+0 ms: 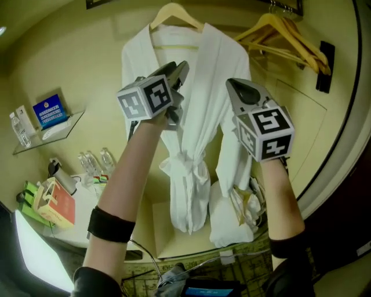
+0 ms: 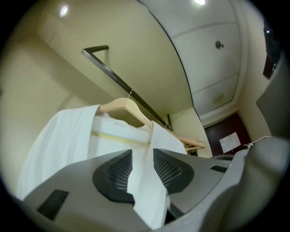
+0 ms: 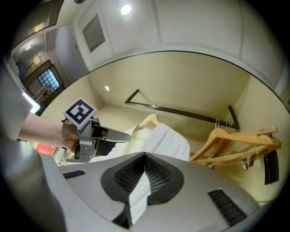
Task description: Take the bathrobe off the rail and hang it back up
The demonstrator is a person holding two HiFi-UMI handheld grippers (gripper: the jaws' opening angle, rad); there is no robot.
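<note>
A white bathrobe (image 1: 197, 116) hangs on a wooden hanger (image 1: 174, 14), belt tied at the waist. The hanger (image 2: 124, 106) hooks over a dark rail (image 2: 118, 79), which the right gripper view also shows (image 3: 190, 113). My left gripper (image 1: 181, 72) is at the robe's left lapel. A strip of the robe (image 2: 63, 136) fills the gap between the pads of that gripper (image 2: 142, 165). My right gripper (image 1: 235, 87) is at the robe's right front edge. It (image 3: 145, 170) is shut on a fold of the robe (image 3: 170, 140). Both point upward.
Several empty wooden hangers (image 1: 290, 35) hang on the rail to the right (image 3: 240, 140). A glass shelf (image 1: 46, 133) with bottles is on the left wall. Below it a counter holds bottles and a red box (image 1: 55, 203). A white bundle (image 1: 229, 220) lies under the robe.
</note>
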